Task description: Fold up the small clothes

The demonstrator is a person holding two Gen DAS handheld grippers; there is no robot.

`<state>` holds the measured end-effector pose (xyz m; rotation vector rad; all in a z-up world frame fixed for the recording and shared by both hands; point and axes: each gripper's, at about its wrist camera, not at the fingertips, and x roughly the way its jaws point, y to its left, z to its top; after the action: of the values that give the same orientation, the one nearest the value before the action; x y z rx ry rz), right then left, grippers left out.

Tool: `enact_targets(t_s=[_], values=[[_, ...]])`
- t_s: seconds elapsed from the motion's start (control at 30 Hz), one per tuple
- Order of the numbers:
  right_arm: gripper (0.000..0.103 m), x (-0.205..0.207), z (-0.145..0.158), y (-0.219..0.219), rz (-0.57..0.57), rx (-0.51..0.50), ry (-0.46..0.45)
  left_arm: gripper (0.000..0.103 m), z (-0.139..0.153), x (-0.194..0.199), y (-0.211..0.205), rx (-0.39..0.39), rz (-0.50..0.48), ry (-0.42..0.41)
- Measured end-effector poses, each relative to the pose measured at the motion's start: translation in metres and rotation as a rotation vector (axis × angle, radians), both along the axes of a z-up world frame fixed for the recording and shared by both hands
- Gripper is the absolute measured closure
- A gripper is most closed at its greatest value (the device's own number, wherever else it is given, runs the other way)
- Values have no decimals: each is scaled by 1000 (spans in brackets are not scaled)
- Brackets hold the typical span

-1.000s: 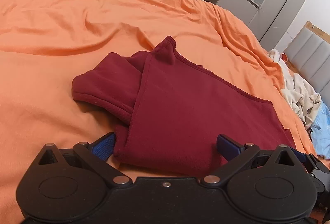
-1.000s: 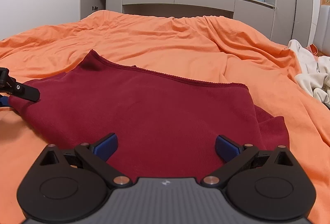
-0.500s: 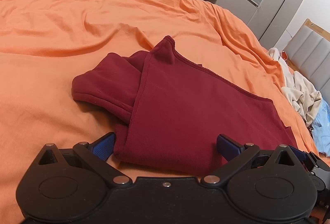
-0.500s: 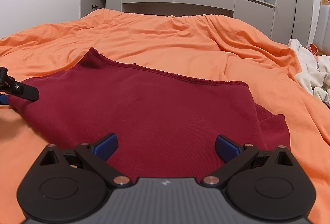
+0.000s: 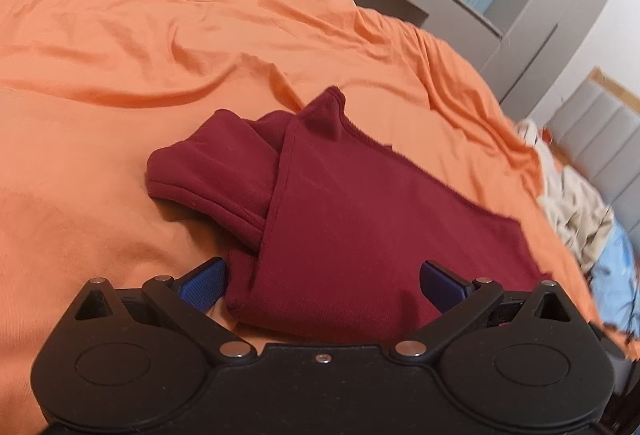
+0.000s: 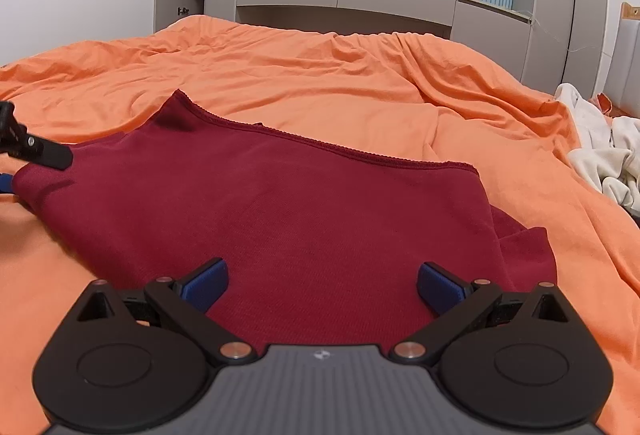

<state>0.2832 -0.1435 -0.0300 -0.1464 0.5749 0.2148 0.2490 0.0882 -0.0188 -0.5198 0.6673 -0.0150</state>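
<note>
While jaws gape, ribbed maroon garment (image 5: 360, 219), perhaps folded

No readable text, labels or numbers.

Even indoor light, ceiling lamp glare, fisheye-bent edges, left view blurred

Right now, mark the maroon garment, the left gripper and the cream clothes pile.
maroon garment (image 6: 304, 219): right wrist view, middle of the flat top layer.
left gripper (image 5: 322, 285): left wrist view, midway between the blue fingertips.
cream clothes pile (image 6: 612, 159): right wrist view, crumpled middle.
</note>
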Motion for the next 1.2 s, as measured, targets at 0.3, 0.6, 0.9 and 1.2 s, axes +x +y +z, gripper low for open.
enact_targets(t_s=[0.3,0.6,0.9,1.2], values=[[0,-1,0,1,-1,-9,-4,20,-2,0,5,-24,34,-27],[0,-6,11,13,14,-68,-66,29,-8,25,21,-81,102,0],[0,4,9,50,70,-171,-56,38,-11,25,21,-67,121,7],[0,2,2,40,65,-118,-56,41,-12,25,20,-64,119,9]])
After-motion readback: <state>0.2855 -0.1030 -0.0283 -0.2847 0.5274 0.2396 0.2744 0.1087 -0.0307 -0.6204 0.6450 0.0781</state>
